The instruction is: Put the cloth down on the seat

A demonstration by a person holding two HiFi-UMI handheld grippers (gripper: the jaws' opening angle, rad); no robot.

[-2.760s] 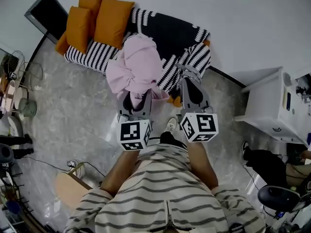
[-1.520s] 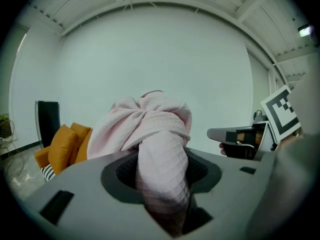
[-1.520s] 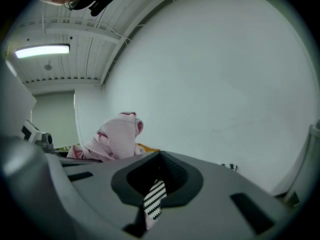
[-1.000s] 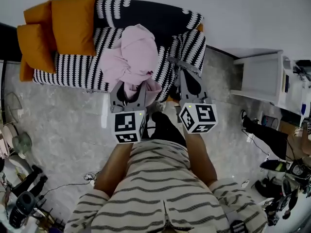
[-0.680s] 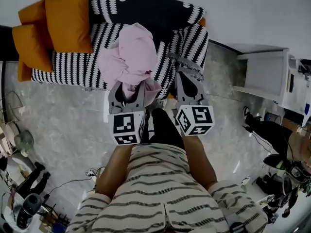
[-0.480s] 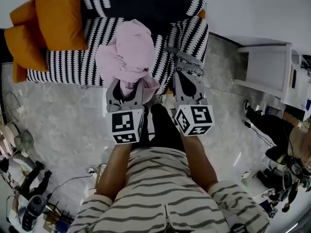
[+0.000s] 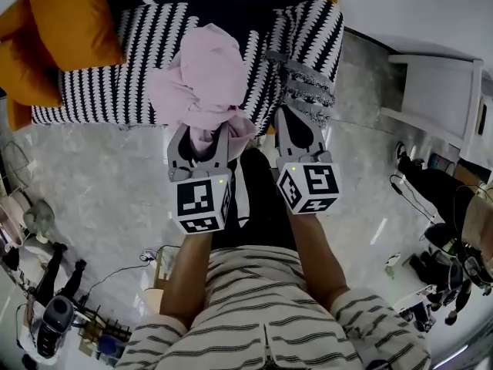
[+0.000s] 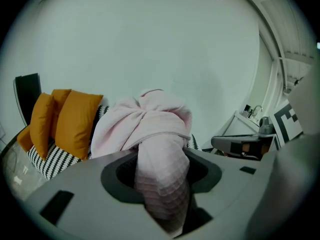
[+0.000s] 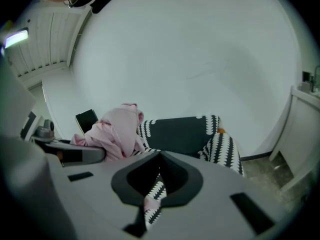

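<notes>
A bunched pink cloth (image 7: 202,83) hangs over the front of a sofa covered in black-and-white patterned fabric (image 7: 100,91). My left gripper (image 7: 199,139) is shut on the cloth's lower end; in the left gripper view the pink cloth (image 8: 150,129) fills the gap between the jaws of the left gripper (image 8: 161,179). My right gripper (image 7: 299,120) is shut on a fold of the patterned cover (image 7: 310,91). A strip of that patterned cover (image 9: 155,196) runs between the jaws of the right gripper (image 9: 157,184). The pink cloth (image 9: 115,129) shows to its left.
Orange cushions (image 7: 65,21) lie on the sofa's left end. A white cabinet (image 7: 439,91) stands to the right of the sofa. Cables and small objects (image 7: 46,314) are scattered on the marble floor at lower left, and dark items (image 7: 435,268) at lower right.
The sofa has come closer and higher in the head view as the person stepped toward it. Both grippers keep their holds on the pink cloth and the patterned cover.
</notes>
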